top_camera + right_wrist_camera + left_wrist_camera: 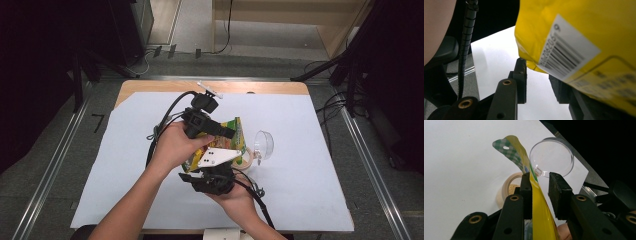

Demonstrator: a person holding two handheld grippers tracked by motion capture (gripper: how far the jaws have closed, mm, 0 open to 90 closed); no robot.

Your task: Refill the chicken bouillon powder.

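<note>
Your left gripper (537, 186) has the yellow snack pouch (534, 195) between its jaws, one pad on it and the other standing off, so whether it truly grips I can't tell. Your right gripper (537, 82) sits under the pouch's barcode corner, jaws part open, seemingly not pinching. The pouch hangs tilted over the paper cup (509, 188), with the clear plastic lid (551, 157) just beside that cup.

Yellow snack pouch (231, 137) between both grippers, above a tan bowl (244, 161).
</note>
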